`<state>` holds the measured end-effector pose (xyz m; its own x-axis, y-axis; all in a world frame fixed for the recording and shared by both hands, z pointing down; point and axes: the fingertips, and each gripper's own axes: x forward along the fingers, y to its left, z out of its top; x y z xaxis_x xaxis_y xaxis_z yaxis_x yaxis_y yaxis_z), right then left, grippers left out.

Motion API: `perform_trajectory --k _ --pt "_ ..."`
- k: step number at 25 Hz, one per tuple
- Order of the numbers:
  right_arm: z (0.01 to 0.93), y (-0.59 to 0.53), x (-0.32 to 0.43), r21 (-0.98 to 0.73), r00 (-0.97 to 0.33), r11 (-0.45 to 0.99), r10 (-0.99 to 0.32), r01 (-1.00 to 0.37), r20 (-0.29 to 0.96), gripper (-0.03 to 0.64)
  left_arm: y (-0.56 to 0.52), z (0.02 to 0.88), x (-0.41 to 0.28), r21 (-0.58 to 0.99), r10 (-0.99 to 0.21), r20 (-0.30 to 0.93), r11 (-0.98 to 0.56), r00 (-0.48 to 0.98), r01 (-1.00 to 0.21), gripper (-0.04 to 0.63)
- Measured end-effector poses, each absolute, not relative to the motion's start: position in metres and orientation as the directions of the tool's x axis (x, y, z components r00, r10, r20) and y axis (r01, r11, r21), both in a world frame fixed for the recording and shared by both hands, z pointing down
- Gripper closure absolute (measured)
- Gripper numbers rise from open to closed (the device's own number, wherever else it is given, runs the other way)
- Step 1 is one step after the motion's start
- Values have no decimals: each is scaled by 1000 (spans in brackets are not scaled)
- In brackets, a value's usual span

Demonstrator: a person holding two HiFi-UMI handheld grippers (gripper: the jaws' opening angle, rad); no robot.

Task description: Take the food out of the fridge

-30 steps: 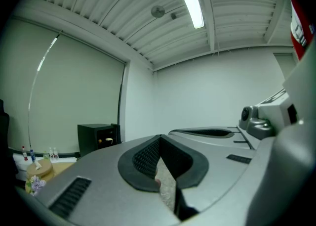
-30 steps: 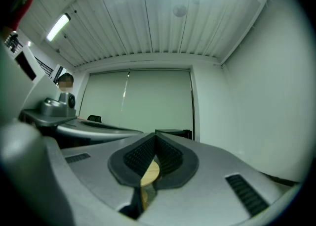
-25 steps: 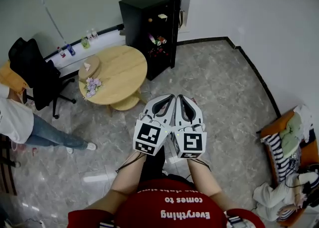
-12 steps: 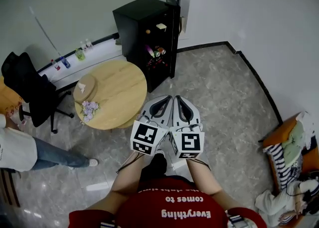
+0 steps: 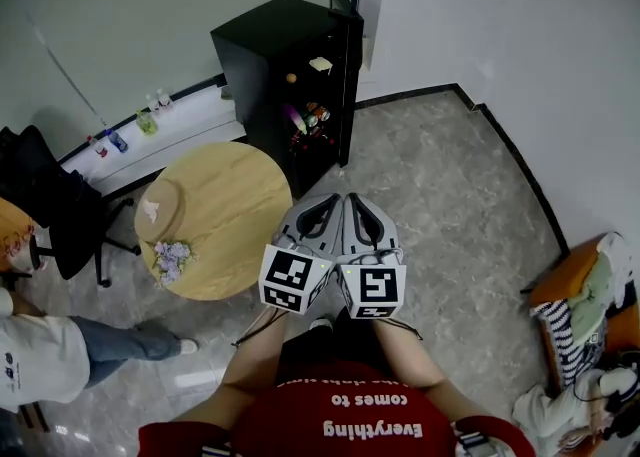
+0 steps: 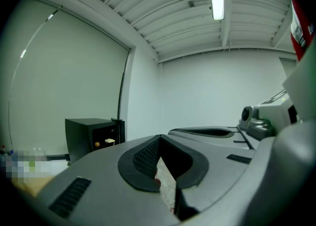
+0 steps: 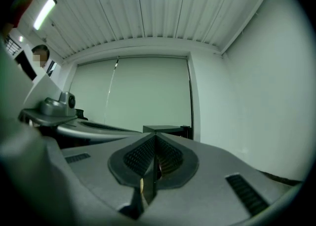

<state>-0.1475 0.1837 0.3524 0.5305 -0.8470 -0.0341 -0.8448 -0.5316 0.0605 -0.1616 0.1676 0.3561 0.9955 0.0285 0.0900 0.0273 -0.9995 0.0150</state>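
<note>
1. Black fridge point(image 5: 262, 35) looks closer now; the person has walked toward it.
2. Its door is open, and the food point(image 5: 305, 117) sits inside, not yet in reach.
3. Left gripper point(image 5: 336, 197) and right gripper point(image 5: 352, 198) are both closed tight and hold nothing.
4. I think more steps come first, then opening up.

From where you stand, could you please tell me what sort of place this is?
Likely a small office or break room: a black fridge standing open, a round table, a chair.

The black fridge point(image 5: 262, 55) stands open, food point(image 5: 305, 117) on its shelves. The left gripper point(image 5: 333, 199) and right gripper point(image 5: 353, 199) point toward it, side by side.
</note>
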Motion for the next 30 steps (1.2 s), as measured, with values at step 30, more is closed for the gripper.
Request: perform_trajectory --k 30 --pt "422 -7 110 76 148 -138 -978 -987 146 606 -13 425 90 126 -368 212 -908 905 -399 594"
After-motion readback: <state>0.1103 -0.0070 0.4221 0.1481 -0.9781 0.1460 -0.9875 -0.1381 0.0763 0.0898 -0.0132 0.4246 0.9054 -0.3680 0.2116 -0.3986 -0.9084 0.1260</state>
